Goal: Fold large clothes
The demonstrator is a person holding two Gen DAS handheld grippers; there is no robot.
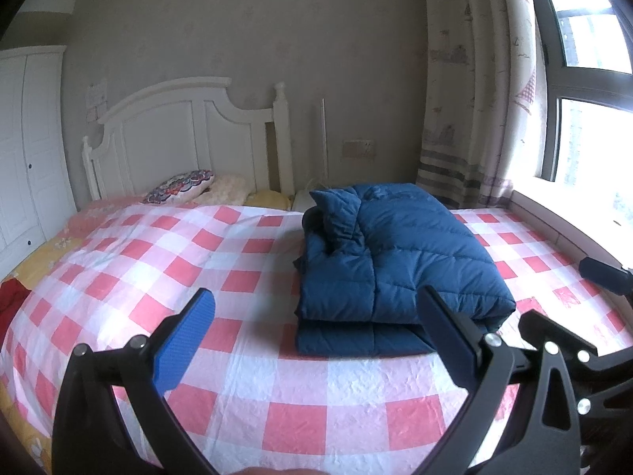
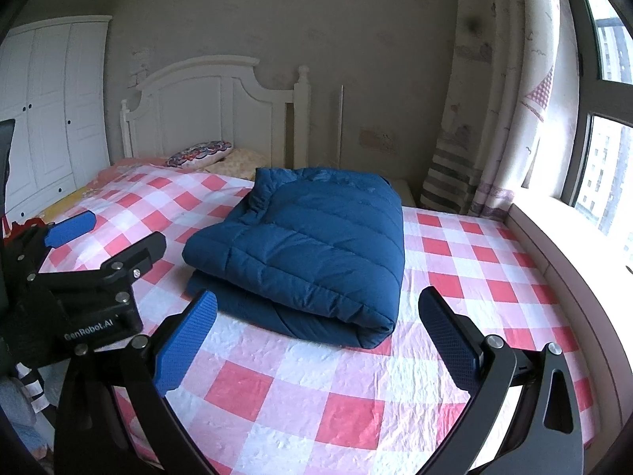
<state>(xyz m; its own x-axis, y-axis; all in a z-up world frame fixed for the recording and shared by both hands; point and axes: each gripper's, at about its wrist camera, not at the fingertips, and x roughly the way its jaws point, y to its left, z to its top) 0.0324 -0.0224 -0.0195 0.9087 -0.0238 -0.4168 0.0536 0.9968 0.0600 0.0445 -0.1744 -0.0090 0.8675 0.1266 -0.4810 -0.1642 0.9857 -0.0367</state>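
A dark blue quilted down jacket (image 1: 395, 261) lies folded into a thick stacked bundle on the pink-and-white checked bed sheet (image 1: 198, 261). It also shows in the right wrist view (image 2: 312, 245). My left gripper (image 1: 316, 336) is open and empty, held above the sheet just in front of the bundle's near edge. My right gripper (image 2: 316, 336) is open and empty, also just in front of the bundle. The left gripper (image 2: 107, 233) appears at the left of the right wrist view, and the right gripper's finger (image 1: 603, 273) shows at the right edge of the left wrist view.
A white headboard (image 1: 190, 138) and patterned pillow (image 1: 182, 190) are at the bed's far end. A white wardrobe (image 2: 51, 118) stands at the left. A curtain (image 1: 474, 99) and window ledge (image 2: 554, 229) run along the right. A red cloth (image 1: 12, 297) lies at the bed's left edge.
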